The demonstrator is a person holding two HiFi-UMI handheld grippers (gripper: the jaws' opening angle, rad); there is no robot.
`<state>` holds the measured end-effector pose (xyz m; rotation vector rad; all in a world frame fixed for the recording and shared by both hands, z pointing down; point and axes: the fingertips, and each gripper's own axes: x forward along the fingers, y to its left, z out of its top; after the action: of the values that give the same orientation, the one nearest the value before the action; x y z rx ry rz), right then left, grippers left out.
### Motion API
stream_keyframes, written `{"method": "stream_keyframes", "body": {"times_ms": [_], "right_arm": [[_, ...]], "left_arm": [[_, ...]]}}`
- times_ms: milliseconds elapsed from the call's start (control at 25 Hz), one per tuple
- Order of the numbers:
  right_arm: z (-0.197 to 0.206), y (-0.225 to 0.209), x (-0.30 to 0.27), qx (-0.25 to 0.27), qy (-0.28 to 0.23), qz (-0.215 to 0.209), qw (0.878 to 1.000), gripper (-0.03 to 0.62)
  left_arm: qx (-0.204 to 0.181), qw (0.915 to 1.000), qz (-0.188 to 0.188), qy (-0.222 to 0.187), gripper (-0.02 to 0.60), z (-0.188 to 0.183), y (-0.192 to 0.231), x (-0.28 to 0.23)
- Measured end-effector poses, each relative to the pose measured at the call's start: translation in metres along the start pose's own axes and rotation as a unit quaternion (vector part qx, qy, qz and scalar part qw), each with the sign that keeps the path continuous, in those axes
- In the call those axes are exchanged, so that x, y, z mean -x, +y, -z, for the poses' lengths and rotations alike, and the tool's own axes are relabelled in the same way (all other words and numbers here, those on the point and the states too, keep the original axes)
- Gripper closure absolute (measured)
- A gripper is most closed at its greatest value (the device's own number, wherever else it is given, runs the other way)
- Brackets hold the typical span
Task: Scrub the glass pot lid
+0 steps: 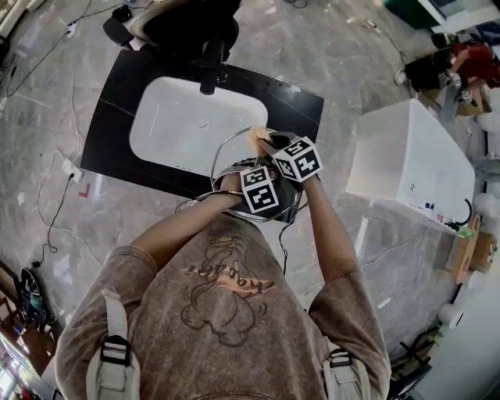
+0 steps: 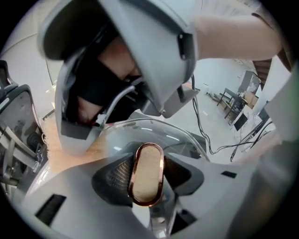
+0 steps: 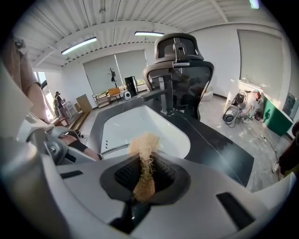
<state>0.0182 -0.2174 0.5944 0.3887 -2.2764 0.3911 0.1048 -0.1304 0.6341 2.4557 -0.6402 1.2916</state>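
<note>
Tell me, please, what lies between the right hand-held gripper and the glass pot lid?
A tan fibre scrubber, clamped in that hand-held gripper's jaws; the right gripper view shows it best.

Black countertop (image 1: 109, 133) with inset white sink (image 1: 181, 134) and dark faucet (image 1: 209, 74), on grey marble floor (image 1: 336, 55).

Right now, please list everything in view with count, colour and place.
glass pot lid: one, clear, copper-rimmed handle, above the counter's near side
scrubber: one, tan fibre, by the lid
sink: one, white, in the counter
counter: one, black, before the person
faucet: one, black, behind the sink
office chair: one, black, behind the counter
boxy unit: one, white, right of the counter
left gripper: grey, shut on the lid's handle
right gripper: grey, shut on the scrubber
</note>
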Motion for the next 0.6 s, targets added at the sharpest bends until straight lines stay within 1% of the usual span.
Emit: {"method": "stream_keyframes", "body": {"times_ms": [160,360,600], "right_arm": [[0.004,-0.005,-0.010,-0.017,0.014,-0.003,1.000,0.542],[0.010,-0.019,-0.015,-0.037,0.023,0.013,0.999,0.542],[0.021,-0.019,-0.029,-0.043,0.058,0.011,0.997,0.542]], "left_arm": [[0.000,1.0000,-0.004,-0.005,0.388,0.001,0.000,0.000],[0.001,1.0000,-0.004,-0.007,0.388,0.002,0.000,-0.001],[0.002,1.0000,-0.002,-0.005,0.388,0.002,-0.001,0.001]]}}
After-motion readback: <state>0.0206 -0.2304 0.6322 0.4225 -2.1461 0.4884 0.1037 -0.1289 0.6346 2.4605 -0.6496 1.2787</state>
